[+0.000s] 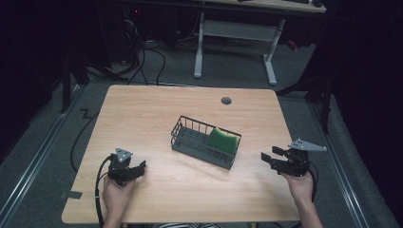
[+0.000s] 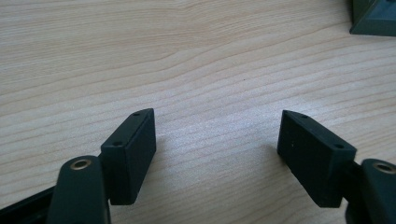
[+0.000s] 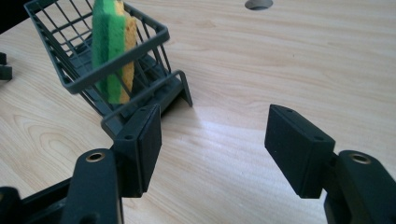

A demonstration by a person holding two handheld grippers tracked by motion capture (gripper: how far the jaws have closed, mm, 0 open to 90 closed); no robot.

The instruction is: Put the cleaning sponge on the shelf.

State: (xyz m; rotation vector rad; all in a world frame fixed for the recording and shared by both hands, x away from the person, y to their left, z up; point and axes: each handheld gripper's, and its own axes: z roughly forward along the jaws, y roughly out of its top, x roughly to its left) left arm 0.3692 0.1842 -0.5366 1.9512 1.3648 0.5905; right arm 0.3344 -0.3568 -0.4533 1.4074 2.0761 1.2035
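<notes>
Pale wood grain covers the table [image 1: 157, 109], and near its middle, a little toward the right edge, stands a dark wire basket [image 1: 192, 137]. A green and yellow sponge [image 1: 223, 140] sits on edge inside it, at the basket's right end, leaning against the wire wall. In the right gripper view the sponge [image 3: 109, 46] shows its green face and a yellow layer behind it, upright between the bars of the basket [image 3: 154, 35].

The right gripper [image 1: 272, 156] is held near the table's right edge, toward the front, its jaws pointing left at the basket's right end — spread apart, with nothing between them. In its own view the right gripper [image 3: 212, 135] has bare wood between the pads, and the basket's near corner lies just beyond the left one.

The left gripper [image 1: 140, 167] rests near the front left part of the table, well apart from the basket. Its jaws are also spread wide with only table between them — the left gripper [image 2: 217, 135] view shows this plainly.

A round grey hole [image 1: 226, 100] sits in the table near the far edge.
</notes>
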